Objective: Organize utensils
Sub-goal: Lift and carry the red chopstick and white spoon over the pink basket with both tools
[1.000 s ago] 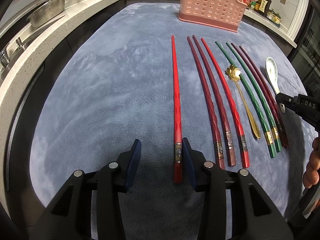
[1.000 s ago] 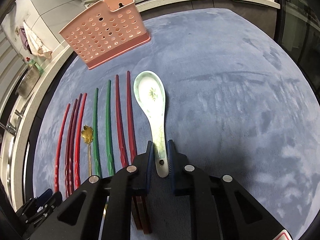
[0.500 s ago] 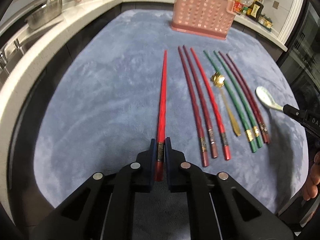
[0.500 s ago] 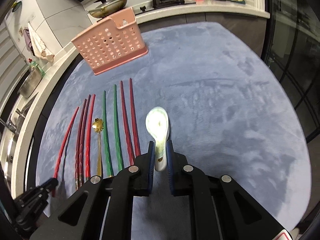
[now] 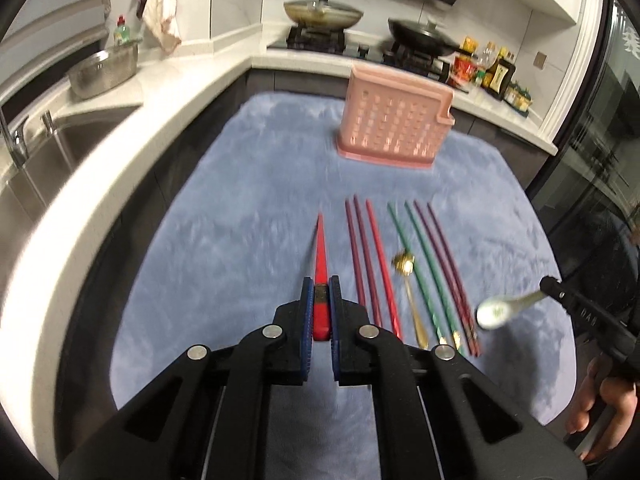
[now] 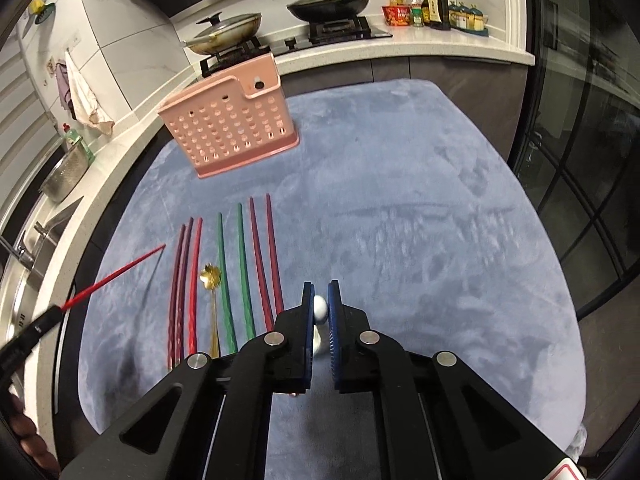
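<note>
Gripping 1 red chopstick [image 5: 321,255] in our left gripper [image 5: 319,305], we clamp our right gripper [image 6: 319,307] on the white spoon [image 6: 320,309], 7 chopsticks [image 5: 370,256] lying between them.

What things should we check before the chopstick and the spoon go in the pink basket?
1. Left gripper shut on the red chopstick: ok.
2. Right gripper shut on the white spoon: ok.
3. Both lifted clear of the blue mat: ok.
4. Pink basket standing upright: ok.
5. Room inside basket: cannot tell.
6. Path to basket free: ok.
</note>
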The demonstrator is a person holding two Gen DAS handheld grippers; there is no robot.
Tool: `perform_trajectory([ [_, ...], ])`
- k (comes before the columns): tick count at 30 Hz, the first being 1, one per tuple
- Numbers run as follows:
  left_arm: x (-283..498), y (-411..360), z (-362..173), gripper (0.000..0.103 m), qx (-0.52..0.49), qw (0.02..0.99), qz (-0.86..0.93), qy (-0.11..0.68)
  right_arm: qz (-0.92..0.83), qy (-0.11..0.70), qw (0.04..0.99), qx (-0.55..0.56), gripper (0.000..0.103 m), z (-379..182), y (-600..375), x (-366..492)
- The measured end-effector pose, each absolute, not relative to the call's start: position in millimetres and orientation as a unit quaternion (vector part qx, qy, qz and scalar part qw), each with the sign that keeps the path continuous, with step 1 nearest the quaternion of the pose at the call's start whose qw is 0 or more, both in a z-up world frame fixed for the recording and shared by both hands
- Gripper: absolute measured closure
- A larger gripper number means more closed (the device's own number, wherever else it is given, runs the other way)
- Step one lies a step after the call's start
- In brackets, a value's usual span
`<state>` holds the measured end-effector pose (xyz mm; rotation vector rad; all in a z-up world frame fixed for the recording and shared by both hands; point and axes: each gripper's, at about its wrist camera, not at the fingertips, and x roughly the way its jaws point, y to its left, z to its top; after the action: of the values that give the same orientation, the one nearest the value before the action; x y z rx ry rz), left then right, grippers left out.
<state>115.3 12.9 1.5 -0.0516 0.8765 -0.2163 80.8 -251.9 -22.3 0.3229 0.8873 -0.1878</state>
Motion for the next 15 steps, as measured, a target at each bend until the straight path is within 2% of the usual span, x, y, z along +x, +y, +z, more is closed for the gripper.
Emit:
perform_trajectory([
  [15, 182.0, 5.1, 93.9, 0.096, -0.017, 0.934, -0.106, 0.340, -0.076, 0.382, 0.908, 0.157, 0.096, 33.4, -262.6, 127.3],
])
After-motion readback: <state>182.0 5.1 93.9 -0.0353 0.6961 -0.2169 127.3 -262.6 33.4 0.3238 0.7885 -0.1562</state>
